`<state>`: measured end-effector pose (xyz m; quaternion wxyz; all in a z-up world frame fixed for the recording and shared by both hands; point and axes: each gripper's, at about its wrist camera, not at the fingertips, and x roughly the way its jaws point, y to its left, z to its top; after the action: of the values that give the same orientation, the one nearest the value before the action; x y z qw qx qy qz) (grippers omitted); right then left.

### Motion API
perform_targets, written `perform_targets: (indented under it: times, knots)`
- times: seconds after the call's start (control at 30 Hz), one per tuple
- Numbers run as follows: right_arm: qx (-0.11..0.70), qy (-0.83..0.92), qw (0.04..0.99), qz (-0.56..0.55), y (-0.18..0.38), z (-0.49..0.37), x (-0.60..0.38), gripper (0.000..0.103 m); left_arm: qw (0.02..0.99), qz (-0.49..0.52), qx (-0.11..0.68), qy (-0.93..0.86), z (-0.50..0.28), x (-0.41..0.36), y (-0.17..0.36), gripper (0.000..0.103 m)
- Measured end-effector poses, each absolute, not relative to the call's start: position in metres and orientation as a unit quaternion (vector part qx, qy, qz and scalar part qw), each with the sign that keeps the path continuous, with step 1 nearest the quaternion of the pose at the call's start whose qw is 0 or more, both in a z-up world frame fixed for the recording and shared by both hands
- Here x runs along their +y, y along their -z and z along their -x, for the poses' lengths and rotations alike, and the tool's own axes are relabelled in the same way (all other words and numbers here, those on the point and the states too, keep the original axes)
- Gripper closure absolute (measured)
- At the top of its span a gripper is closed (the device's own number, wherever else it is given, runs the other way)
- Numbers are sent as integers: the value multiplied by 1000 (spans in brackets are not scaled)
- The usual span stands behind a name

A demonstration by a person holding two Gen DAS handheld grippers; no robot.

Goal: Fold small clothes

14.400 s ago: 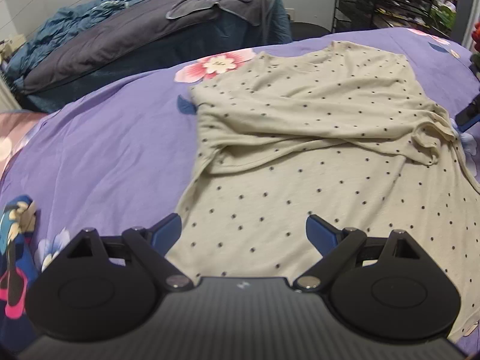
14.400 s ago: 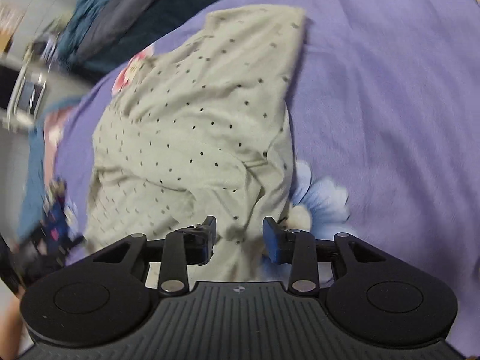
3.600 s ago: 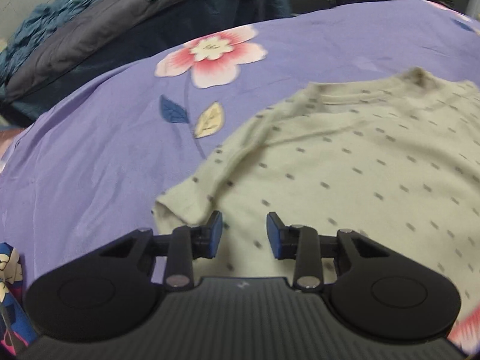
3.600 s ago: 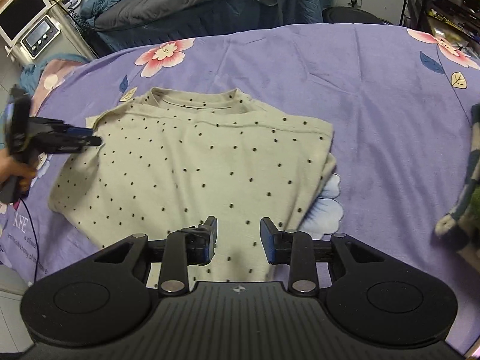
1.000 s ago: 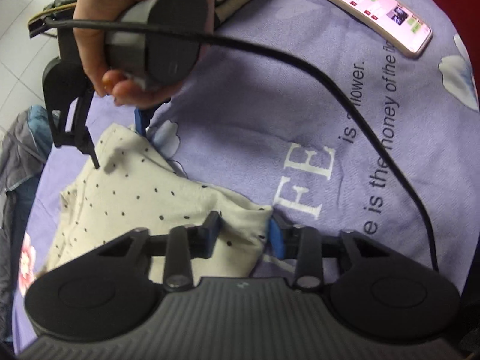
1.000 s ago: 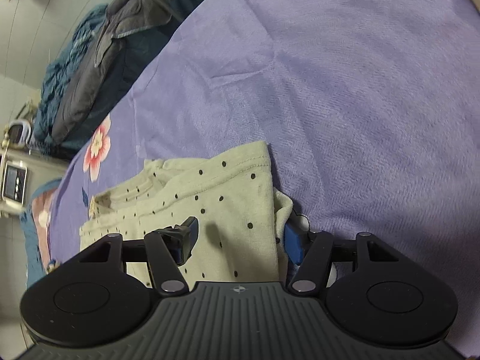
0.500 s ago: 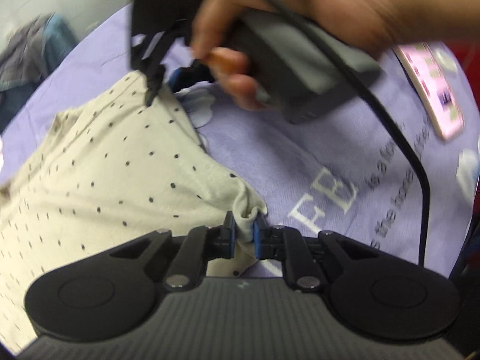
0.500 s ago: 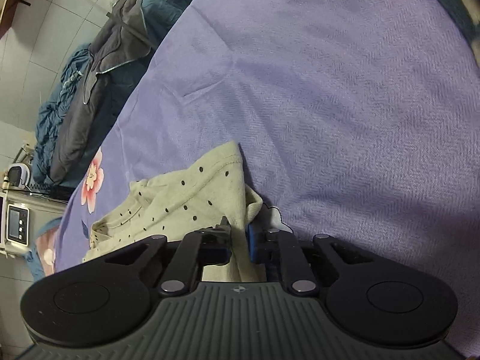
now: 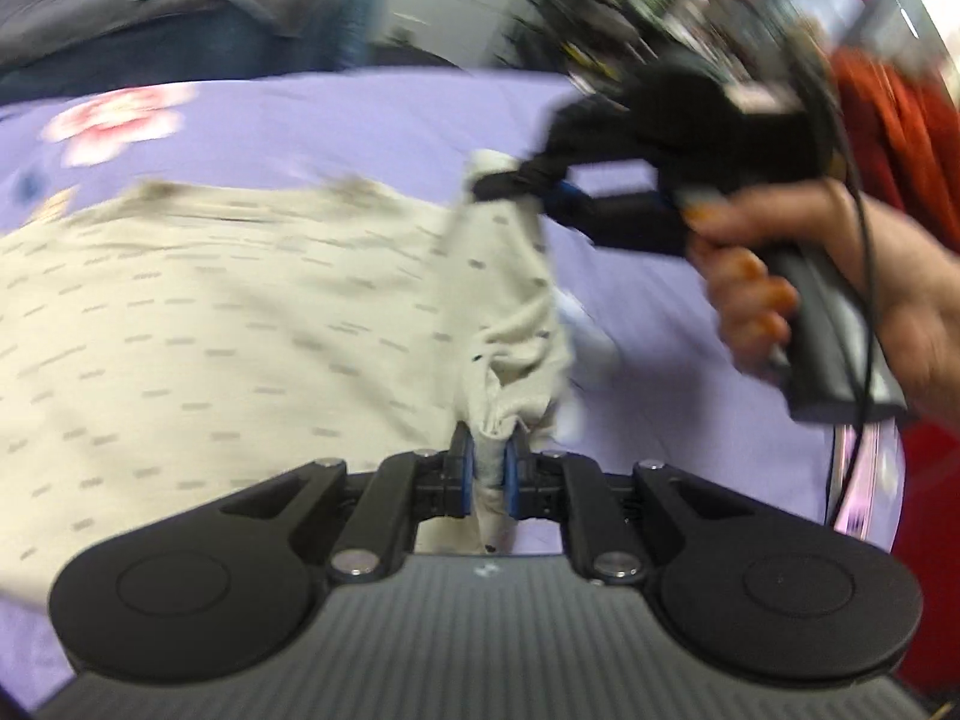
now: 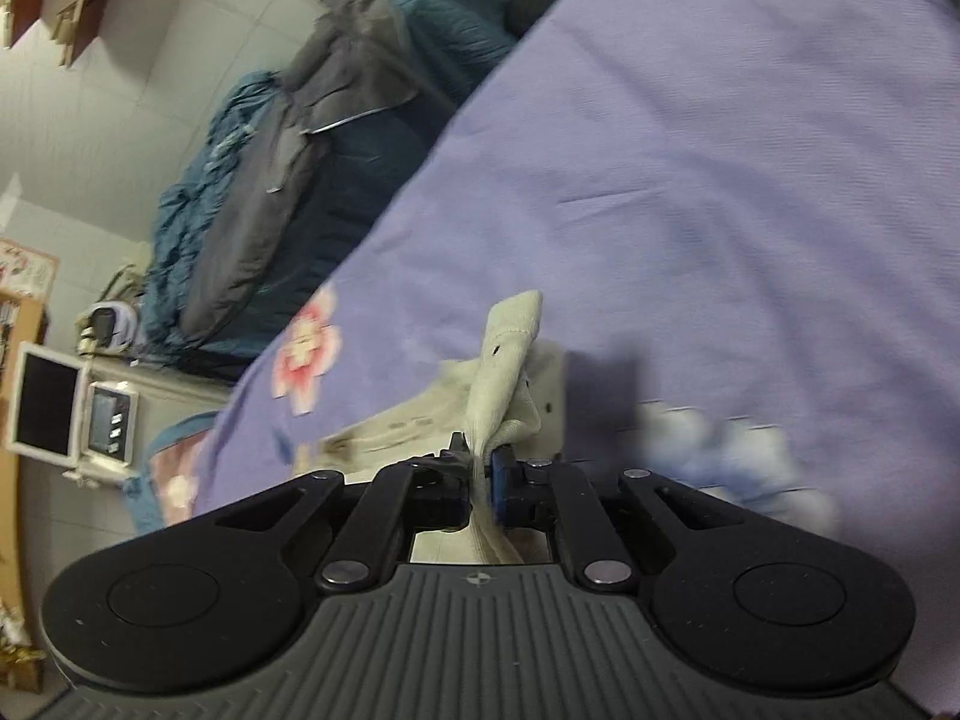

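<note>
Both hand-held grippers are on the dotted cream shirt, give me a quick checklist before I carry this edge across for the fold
1. Left hand-held gripper pinching the polka-dotted cream cotton shirt: ok, fabric sits between its pads.
2. Right hand-held gripper pinching a shirt corner: ok, though its jaws are closing a little more.
3. Edge between both grips lifted off the purple floral bedsheet: ok.
4. Rest of the shirt lying flat: cannot tell, picture is blurred.
5. Bedsheet beyond the shirt free of clutter: ok where visible.

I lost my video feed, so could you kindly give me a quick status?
Left gripper shut on dotted shirt. Right gripper closing on its other corner. Nothing in the way on the purple bedsheet.
</note>
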<state>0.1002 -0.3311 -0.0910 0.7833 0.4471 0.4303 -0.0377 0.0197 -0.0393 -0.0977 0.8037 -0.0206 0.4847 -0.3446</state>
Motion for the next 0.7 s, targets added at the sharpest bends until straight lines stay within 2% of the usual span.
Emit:
perform_targets:
  times: [0.33,0.6,0.7]
  knots:
    - [472,-97,770,-418,98,-210,-167,90,863,115,475,125,-54,151,101,94]
    - [533,-123,763,-344,124,-251,-75,90,861,146,484,62,-41,206,118,94]
    - [544,-118,767,-320,131,-253,-65,87,858,146,491,46,-41,217,132,94]
